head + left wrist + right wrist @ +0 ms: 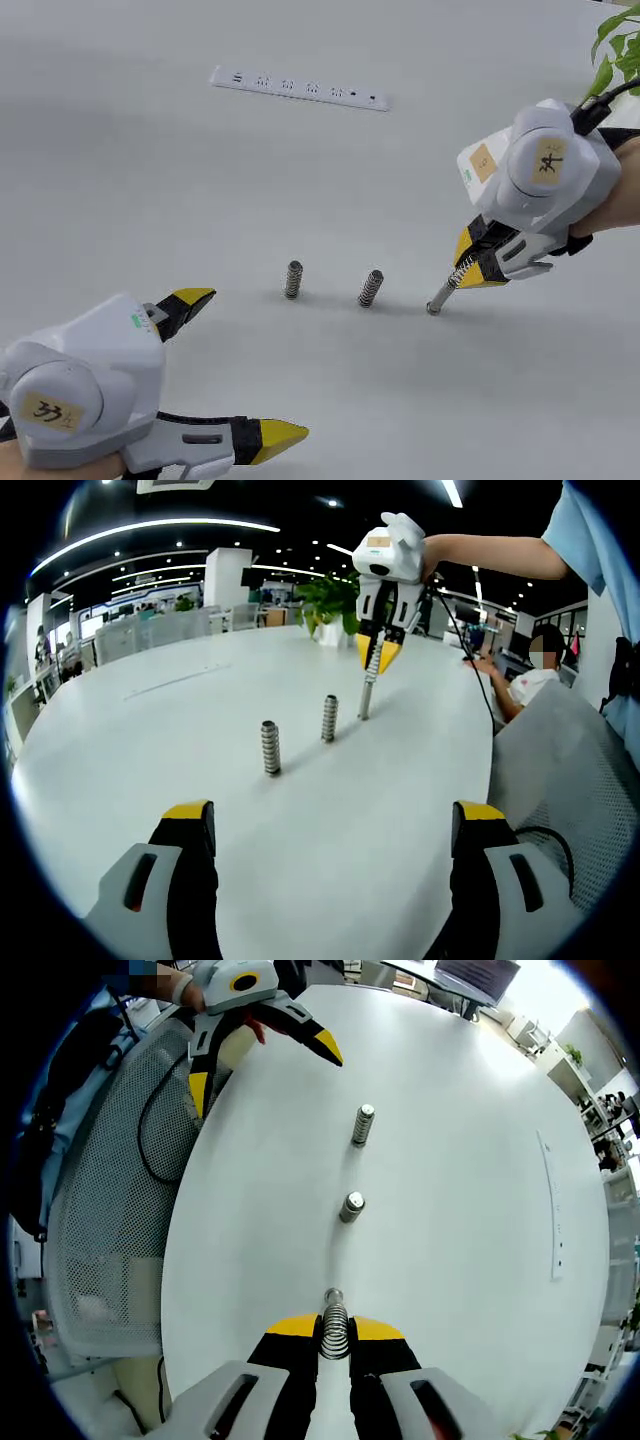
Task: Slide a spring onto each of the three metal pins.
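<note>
Three metal pins stand in a row on the white table [150,180]. The left pin [293,279] and the middle pin [371,288] each wear a spring. The right pin [439,297] is bare at its base, and a spring [460,271] sits over its top end, with my right gripper [470,272] shut on that spring. In the right gripper view the spring [335,1330] is pinched between the yellow tips just above the pin [332,1297]. My left gripper [240,365] hangs open near the front left, holding nothing; its jaws [330,825] stand wide apart.
A white power strip [298,88] lies at the back of the table. Green plant leaves [618,45] reach in at the top right. A mesh chair [115,1260] stands beside the table, and a person sits at the far side [530,680].
</note>
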Motion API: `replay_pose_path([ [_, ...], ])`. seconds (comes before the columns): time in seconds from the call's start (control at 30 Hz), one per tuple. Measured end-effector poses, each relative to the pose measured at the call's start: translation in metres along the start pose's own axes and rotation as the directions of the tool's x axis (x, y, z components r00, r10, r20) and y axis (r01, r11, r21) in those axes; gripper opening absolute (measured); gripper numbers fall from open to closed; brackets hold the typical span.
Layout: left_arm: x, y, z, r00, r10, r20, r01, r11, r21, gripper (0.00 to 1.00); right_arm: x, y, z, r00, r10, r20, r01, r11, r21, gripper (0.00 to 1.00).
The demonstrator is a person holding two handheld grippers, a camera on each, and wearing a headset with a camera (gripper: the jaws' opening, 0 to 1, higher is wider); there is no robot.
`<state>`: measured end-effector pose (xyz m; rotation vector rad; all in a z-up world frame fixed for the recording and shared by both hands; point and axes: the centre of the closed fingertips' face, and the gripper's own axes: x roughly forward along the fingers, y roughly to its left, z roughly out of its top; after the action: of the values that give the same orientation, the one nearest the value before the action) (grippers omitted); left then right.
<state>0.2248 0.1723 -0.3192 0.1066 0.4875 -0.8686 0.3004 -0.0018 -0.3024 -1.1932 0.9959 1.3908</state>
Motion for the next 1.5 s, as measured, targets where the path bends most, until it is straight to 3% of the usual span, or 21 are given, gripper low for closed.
replay_pose_path([
  [0.53,0.001,0.000,-0.006,0.9999,0.002,-0.011,-0.002,1.000,-0.020,0.96,0.008,0.002,-0.001,0.9998,0.019,-0.008,-0.019,1.000,-0.002,0.08],
  [0.77,0.000,0.002,-0.008,0.9999,0.007,-0.013,-0.007,0.999,-0.031,0.95,0.020,0.005,-0.001,0.9993,0.036,-0.015,-0.036,0.999,-0.002,0.08],
  [0.9,-0.001,0.004,-0.009,0.9998,0.010,-0.017,-0.010,0.999,-0.038,0.94,0.035,0.001,-0.006,0.9986,0.049,-0.017,-0.049,0.999,-0.001,0.08],
  [1.5,0.000,0.008,-0.012,0.9995,0.006,-0.031,-0.008,0.999,-0.048,0.93,0.051,0.003,-0.005,0.9961,0.077,-0.042,-0.078,0.997,-0.010,0.08],
])
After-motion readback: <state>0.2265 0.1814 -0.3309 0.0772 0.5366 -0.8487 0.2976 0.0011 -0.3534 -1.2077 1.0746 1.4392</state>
